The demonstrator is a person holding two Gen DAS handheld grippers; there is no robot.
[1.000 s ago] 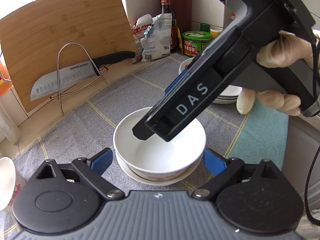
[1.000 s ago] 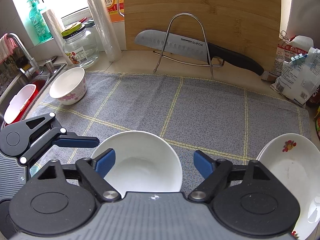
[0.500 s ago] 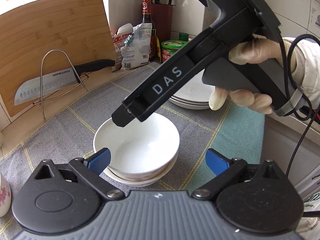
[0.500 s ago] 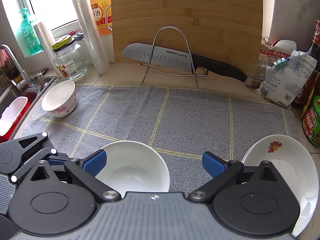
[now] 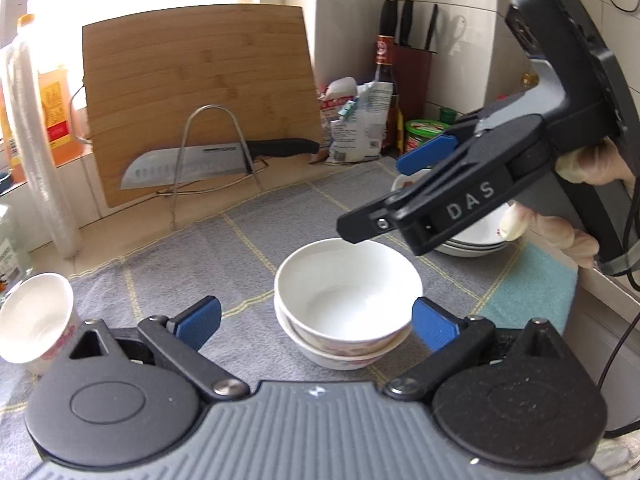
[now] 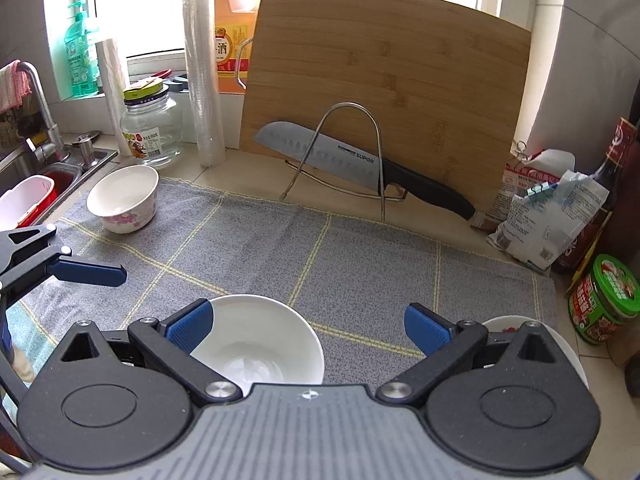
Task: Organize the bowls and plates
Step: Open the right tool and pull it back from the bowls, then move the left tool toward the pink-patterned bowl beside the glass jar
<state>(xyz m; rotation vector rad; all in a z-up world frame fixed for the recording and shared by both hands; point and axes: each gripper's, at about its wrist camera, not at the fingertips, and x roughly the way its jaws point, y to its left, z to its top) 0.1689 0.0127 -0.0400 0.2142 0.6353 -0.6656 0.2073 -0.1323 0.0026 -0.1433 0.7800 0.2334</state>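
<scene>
my left gripper [image 5: 316, 322] and right gripper [image 6: 308, 326], jaws just spread apart and empty, flank the nested bowls [image 5: 347, 304] below, which rest stacked to save room.

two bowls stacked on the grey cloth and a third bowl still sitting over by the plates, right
Not quite. The third bowl sits at the cloth's far-left corner by the sink, not by the plates. The right wrist view shows it. The stacked bowls are right.

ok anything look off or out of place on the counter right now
Only one thing: a lone floral bowl sits at the far corner of the grey mat by the sink, apart from the stacked bowls and the plate stack. Nothing looks spilled, tipped or broken.
</scene>
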